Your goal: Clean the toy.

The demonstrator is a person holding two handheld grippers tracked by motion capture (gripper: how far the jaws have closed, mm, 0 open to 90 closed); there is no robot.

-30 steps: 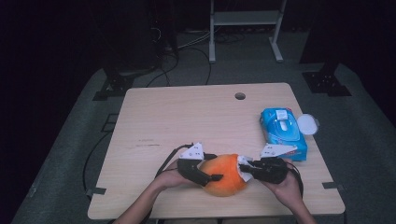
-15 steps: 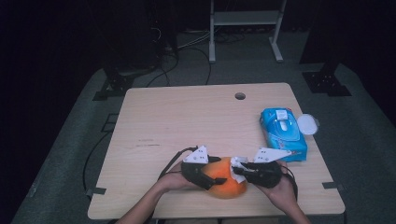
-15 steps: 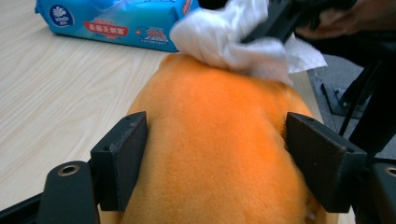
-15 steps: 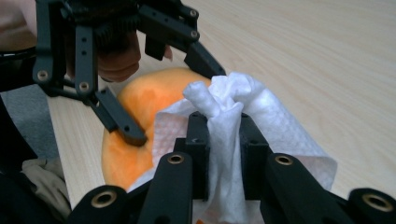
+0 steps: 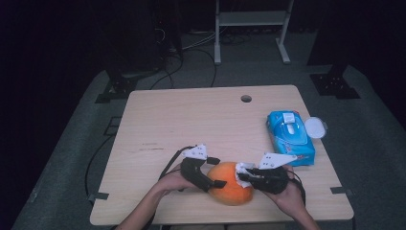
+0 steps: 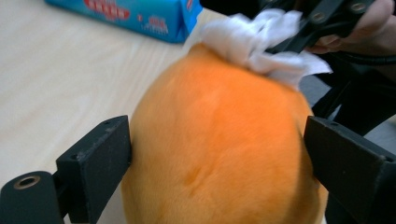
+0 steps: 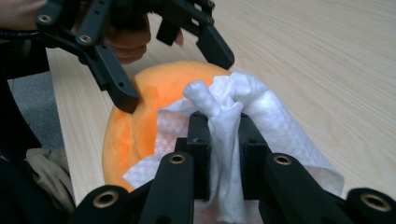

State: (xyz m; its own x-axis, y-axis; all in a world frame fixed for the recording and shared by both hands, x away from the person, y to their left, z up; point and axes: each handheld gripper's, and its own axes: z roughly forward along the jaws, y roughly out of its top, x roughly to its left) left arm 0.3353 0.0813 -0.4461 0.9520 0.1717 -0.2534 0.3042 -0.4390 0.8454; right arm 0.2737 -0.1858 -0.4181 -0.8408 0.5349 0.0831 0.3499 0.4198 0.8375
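The right hand-held gripper [image 7: 219, 135] is clamped on a bunched white wipe [image 7: 233, 107], its two black jaws pinching the crumpled tissue between them, with loose folds spilling out to either side. The wipe is pressed against the near top of the orange plush ball [image 5: 232, 182], which sits on the desk [image 5: 191, 120] directly in front of this gripper's jaws. On the far side of the ball from it, the left hand-held gripper [image 5: 214, 171] faces it, its jaws set to either side of the ball. In the left gripper view the ball [image 6: 219, 140] lies between those two jaws; they have just been opening, the left-hand pad lies at the plush surface and the other stands just beside it, so they bracket the ball rather than squeeze it. Both grippers sit close to the near edge of the desk, each carried by a hand coming in from below. Beyond the right hand-held gripper, further up the desk, lies a blue pack of wipes [image 5: 289, 136], with a round white lid [image 5: 316, 127] just beside its far side. Further off again, a small round hole [image 5: 246, 98] is set in the desk near its far edge.
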